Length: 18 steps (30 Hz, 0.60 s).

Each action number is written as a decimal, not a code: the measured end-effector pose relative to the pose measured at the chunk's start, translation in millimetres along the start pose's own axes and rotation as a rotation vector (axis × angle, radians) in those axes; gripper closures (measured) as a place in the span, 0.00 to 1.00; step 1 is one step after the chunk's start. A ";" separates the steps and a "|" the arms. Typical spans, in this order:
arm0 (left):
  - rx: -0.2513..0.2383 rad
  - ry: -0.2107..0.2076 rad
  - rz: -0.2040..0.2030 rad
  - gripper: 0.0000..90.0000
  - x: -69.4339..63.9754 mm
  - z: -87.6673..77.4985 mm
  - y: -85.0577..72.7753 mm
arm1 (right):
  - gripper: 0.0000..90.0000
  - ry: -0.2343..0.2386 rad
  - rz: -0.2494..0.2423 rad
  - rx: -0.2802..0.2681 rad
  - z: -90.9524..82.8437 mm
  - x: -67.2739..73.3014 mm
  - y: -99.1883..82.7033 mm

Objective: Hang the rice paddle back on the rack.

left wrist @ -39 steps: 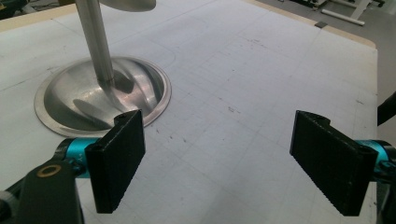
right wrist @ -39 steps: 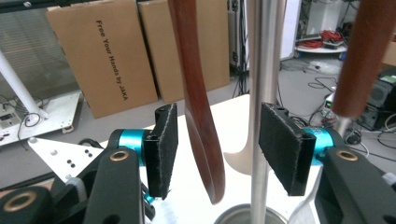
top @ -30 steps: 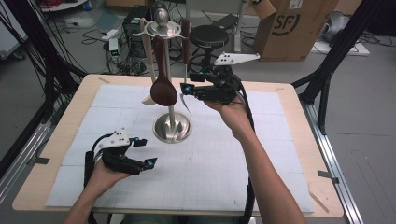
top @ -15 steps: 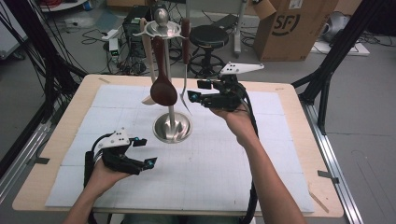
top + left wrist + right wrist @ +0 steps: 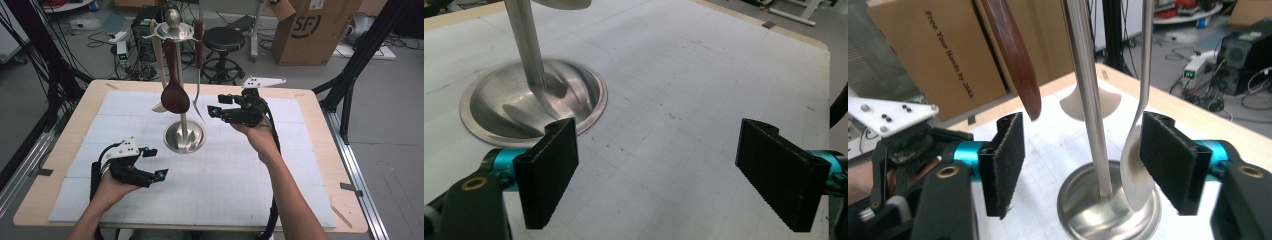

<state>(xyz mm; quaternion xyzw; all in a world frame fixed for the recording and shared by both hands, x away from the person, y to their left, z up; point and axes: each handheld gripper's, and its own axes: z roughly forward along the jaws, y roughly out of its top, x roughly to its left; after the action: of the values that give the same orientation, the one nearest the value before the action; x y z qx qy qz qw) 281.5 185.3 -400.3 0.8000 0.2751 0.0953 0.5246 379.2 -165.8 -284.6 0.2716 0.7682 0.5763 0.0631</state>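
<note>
steel utensil stand (image 5: pixel 184 136) sits mid-table (image 5: pixel 300 165) on a round dished base, upright pole, ring top. dark wooden spoon (image 5: pixel 174 95), pale wooden spatula (image 5: pixel 159 60) and metal fork (image 5: pixel 199 102) hang from it. right tongs (image 5: pixel 216 105) held level just beside the fork, palm up under them; they have just been opening, nothing gripped. left tongs (image 5: pixel 155 162) released, empty, low over the table near the front left, pointing toward the base.

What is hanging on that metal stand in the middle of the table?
On the stand hang a dark wooden spoon, a pale wooden utensil and a metal one with a dark handle. The spoon covers most of the pale one's lower end, so its shape is unclear.
</note>
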 end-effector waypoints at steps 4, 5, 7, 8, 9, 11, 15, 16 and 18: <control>0.001 -0.001 0.001 0.20 -0.4 0.2 -0.1 | 0.36 -0.003 0.003 -0.004 -2.9 -0.1 -3.9; 0.000 -0.002 0.001 0.20 -0.4 0.2 -0.1 | 0.36 -0.007 0.001 -0.001 -3.5 -0.7 -5.8; 0.000 -0.002 0.000 0.20 -0.3 0.2 -0.1 | 0.36 -0.008 0.002 -0.001 -5.0 -1.3 -9.0; -0.001 -0.002 -0.002 0.20 -0.3 0.4 -0.1 | 0.35 -0.012 0.003 -0.002 -5.7 -1.8 -10.5; -0.001 -0.002 -0.002 0.20 -0.1 0.6 -0.1 | 0.35 -0.016 0.003 -0.002 -6.1 -2.1 -11.8; 0.001 0.000 -0.001 0.20 -0.4 0.6 -0.2 | 0.35 -0.025 0.005 0.009 -6.9 -3.3 -14.6; 0.002 0.001 -0.004 0.20 0.1 0.6 -0.3 | 0.34 -0.030 0.002 0.010 -9.4 -3.7 -20.0; 0.001 -0.001 -0.004 0.20 0.0 0.7 -0.2 | 0.33 -0.032 0.000 0.016 -9.7 -3.7 -21.4; 0.000 -0.001 -0.003 0.20 -0.1 0.8 -0.2 | 0.31 -0.040 -0.006 0.024 -10.6 -3.3 -25.1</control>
<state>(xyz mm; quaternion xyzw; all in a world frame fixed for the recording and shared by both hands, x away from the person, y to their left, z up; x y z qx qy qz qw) 281.7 184.7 -400.9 0.7996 0.2759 0.0944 0.5249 369.0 -181.1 -304.9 0.2816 0.7743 0.5615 0.0767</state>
